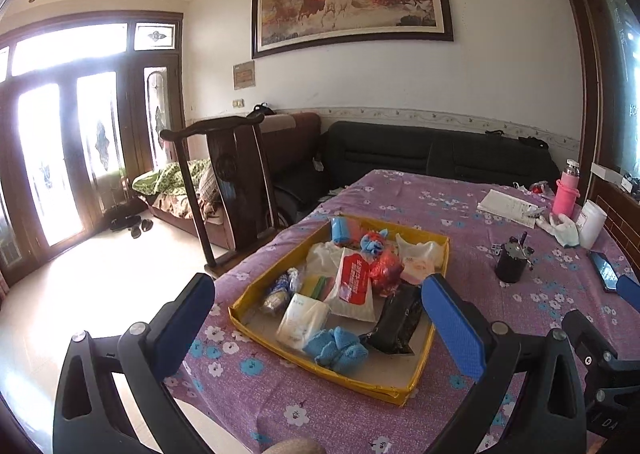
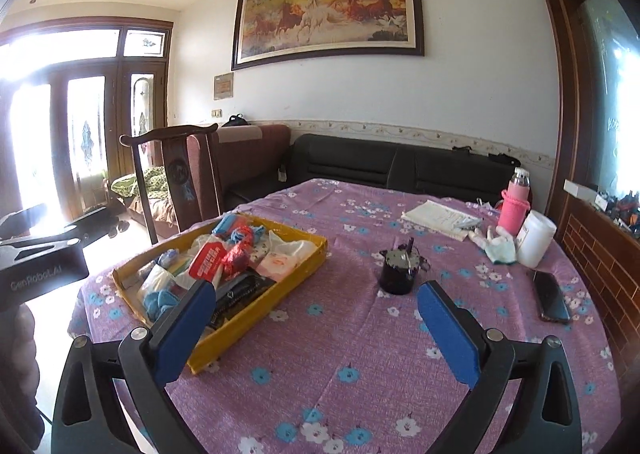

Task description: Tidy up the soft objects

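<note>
A yellow cardboard tray (image 1: 436, 244) sits on the purple flowered tablecloth and holds several soft things: a blue cloth (image 1: 338, 348), a white tissue pack (image 1: 302, 320), a black pouch (image 1: 398, 320), a red-and-white pack (image 1: 354, 278), a red crumpled bag (image 1: 386, 268) and white plastic bags (image 1: 420, 256). My left gripper (image 1: 320, 316) is open and empty, held above the tray's near end. My right gripper (image 2: 316, 318) is open and empty over bare cloth to the right of the tray (image 2: 256, 328). The blue cloth also shows in the right wrist view (image 2: 160, 302).
A black cup (image 2: 398, 268) stands right of the tray. A phone (image 2: 552, 296), white jar (image 2: 536, 238), pink bottle (image 2: 516, 199), white gloves (image 2: 496, 244) and papers (image 2: 440, 217) lie at the far right. A wooden chair (image 1: 236, 177) stands at the table's left edge.
</note>
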The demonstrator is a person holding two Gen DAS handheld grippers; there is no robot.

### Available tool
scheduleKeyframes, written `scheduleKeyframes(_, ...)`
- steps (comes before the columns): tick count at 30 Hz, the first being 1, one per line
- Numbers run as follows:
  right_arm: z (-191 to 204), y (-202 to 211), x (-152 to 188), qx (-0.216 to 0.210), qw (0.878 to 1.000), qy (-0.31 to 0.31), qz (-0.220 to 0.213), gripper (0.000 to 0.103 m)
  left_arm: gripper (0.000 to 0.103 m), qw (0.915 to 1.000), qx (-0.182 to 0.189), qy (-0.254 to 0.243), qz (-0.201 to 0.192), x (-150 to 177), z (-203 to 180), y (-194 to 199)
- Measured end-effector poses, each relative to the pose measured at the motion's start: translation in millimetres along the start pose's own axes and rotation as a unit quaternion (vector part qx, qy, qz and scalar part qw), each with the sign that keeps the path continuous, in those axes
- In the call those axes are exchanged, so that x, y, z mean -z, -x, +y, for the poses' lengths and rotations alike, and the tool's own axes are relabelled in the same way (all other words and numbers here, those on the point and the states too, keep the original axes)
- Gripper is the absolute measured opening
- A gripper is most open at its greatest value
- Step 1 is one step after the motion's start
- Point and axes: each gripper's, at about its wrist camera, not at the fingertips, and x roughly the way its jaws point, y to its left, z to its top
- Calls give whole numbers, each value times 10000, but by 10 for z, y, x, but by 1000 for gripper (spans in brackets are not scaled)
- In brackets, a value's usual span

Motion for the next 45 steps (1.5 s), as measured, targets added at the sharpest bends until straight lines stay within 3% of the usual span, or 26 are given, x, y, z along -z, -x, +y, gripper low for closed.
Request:
scheduleKeyframes(7,-41,-86,107,-52,9998,-59,174,102,103,9981,117,90,594,100,-16,-265)
scheduleKeyframes(15,251,-298,212,-196,9982,324,467,102,103,9948,272,163,972,187,44,-494)
scheduleKeyframes(29,620,-605,288,-262,9941,625,846,102,103,9890,370,336,1392,331,232,-793)
scheduleKeyframes(45,682,-786,276,-257,9928,531,1041,103,103,9834,251,416,1746,398,336,-1088)
